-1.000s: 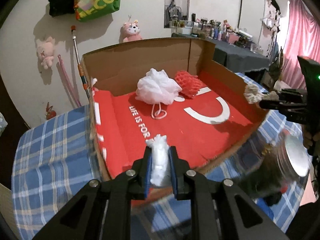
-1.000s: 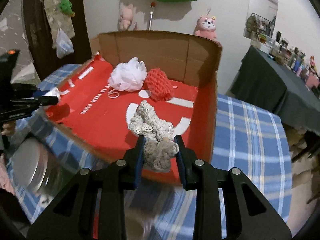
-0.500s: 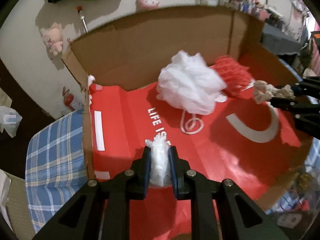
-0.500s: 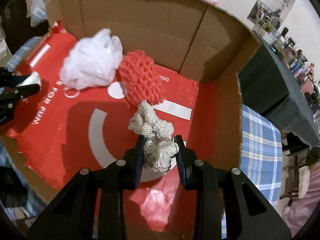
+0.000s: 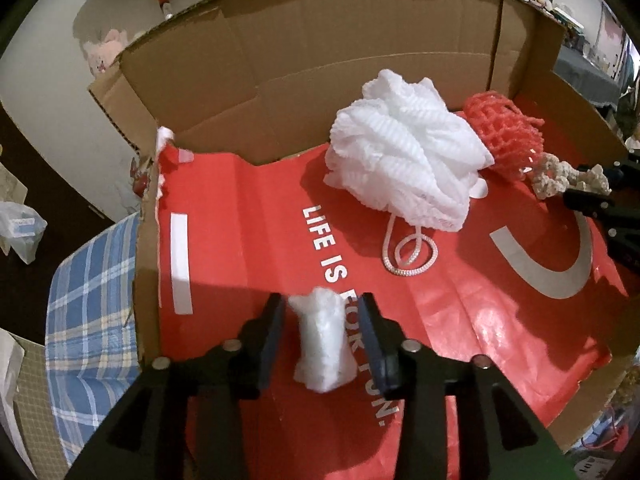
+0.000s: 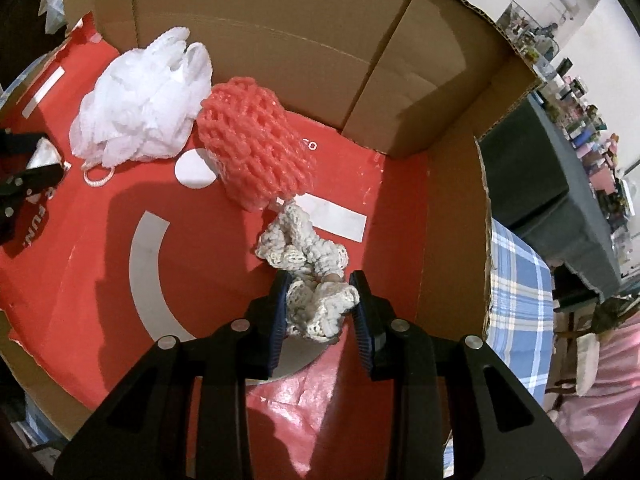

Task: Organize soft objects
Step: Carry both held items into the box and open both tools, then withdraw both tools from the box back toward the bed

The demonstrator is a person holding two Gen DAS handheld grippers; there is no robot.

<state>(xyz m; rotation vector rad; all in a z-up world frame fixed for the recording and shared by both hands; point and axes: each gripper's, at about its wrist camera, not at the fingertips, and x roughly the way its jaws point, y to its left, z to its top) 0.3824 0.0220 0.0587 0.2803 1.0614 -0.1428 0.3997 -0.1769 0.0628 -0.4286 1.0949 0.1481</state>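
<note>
My left gripper [image 5: 322, 316] is open inside the cardboard box [image 5: 320, 40]; a small white soft wad [image 5: 323, 342] sits between its spread jaws without touching them. My right gripper [image 6: 320, 292] is open around a cream crocheted piece [image 6: 308, 256] that lies on the red liner [image 6: 100, 280], touching the pads loosely. A white mesh bath pouf [image 5: 404, 164] with a cord loop and a red net sponge [image 5: 506, 136] lie at the back of the box. They also show in the right wrist view: pouf [image 6: 140, 104], sponge [image 6: 252, 156].
The box has tall brown walls at the back and right [image 6: 452, 216]. It stands on a blue plaid tablecloth [image 5: 88, 304]. A dark table with small bottles [image 6: 576, 140] is at the far right.
Both grippers moved down into the box and opened. The white wad and the cream crocheted piece were let go onto the red liner.
</note>
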